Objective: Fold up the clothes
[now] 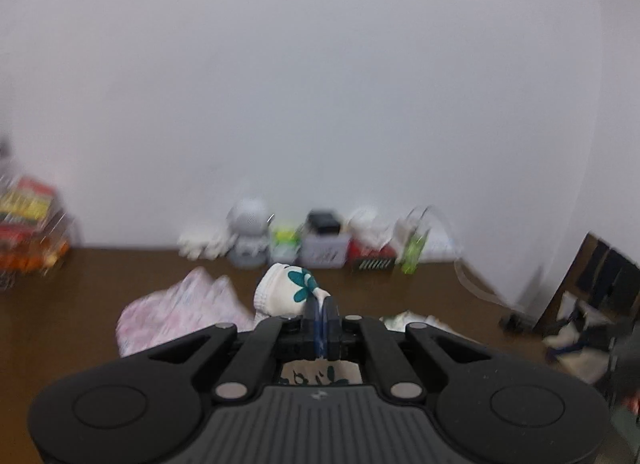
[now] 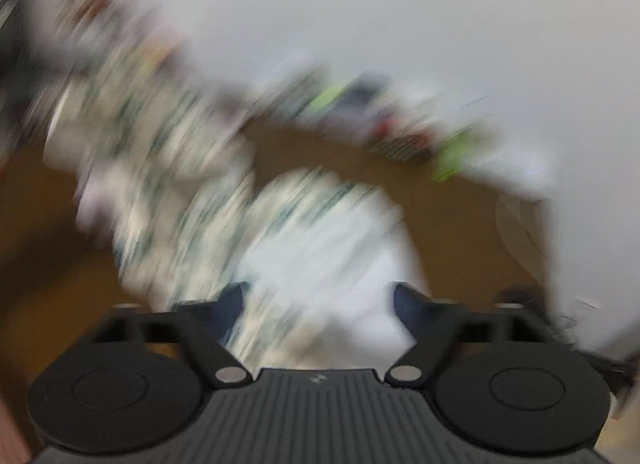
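My left gripper (image 1: 322, 304) is shut on a white garment with teal flower prints (image 1: 290, 290), holding a bunched part of it up above the brown table (image 1: 80, 296). More of the same cloth shows under the gripper body. In the right wrist view, heavily blurred, the white printed garment (image 2: 304, 232) hangs or lies spread in front of my right gripper (image 2: 320, 296), whose jaws stand wide apart with the cloth between and beyond them.
A pink patterned cloth (image 1: 180, 316) lies on the table left of the left gripper. Small boxes, bottles and a white figure (image 1: 248, 236) line the white wall. A stack of colourful packets (image 1: 28, 232) stands at far left. The table's right edge (image 1: 560, 304) drops off.
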`<state>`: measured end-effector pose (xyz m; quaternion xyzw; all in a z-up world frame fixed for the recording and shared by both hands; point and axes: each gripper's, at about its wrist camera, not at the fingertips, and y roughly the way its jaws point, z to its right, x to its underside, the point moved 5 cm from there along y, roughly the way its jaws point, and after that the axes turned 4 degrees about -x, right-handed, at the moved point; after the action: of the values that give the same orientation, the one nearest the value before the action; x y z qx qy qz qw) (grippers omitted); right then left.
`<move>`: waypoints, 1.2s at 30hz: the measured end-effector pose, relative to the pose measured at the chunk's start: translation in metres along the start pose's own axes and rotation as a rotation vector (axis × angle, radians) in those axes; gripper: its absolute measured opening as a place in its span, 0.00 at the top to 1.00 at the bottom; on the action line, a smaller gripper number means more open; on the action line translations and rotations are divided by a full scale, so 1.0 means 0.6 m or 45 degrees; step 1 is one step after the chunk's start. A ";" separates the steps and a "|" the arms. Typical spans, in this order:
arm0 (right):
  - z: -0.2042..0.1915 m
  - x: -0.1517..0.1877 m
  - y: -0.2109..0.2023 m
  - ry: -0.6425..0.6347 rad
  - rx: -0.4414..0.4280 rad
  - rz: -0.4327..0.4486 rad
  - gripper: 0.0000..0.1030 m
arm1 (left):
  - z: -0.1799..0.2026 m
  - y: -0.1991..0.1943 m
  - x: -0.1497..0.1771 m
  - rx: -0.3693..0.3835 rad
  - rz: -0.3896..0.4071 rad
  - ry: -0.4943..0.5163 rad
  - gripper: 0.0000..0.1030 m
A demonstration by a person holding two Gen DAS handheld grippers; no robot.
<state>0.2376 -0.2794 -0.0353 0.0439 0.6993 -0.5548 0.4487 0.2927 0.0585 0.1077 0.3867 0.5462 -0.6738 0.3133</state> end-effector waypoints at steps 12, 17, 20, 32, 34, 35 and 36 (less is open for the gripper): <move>-0.003 0.000 0.080 0.096 -0.022 0.002 0.18 | -0.149 0.038 0.144 -0.111 -0.297 -0.365 0.89; 0.023 -0.018 0.102 0.109 -0.035 -0.024 0.14 | -0.187 0.055 0.190 -0.128 -0.400 -0.510 0.54; 0.019 -0.015 0.122 0.069 -0.047 -0.080 0.14 | -0.189 0.070 0.207 -0.142 -0.449 -0.532 0.45; -0.050 -0.012 0.087 -0.105 0.025 -0.061 0.89 | -0.153 0.058 0.194 -0.074 -0.292 -0.481 0.99; -0.059 -0.012 0.061 -0.161 0.092 -0.024 0.90 | -0.145 0.050 0.176 -0.066 -0.250 -0.462 0.98; -0.060 -0.015 0.048 -0.188 0.140 -0.004 0.90 | -0.144 0.051 0.163 -0.064 -0.237 -0.459 0.99; -0.054 -0.023 0.037 -0.217 0.216 0.019 0.91 | -0.144 0.056 0.147 -0.064 -0.228 -0.462 0.99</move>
<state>0.2394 -0.2385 -0.0427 0.0395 0.6089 -0.6103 0.5052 0.2920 0.1361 0.0059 0.2008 0.5296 -0.7438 0.3549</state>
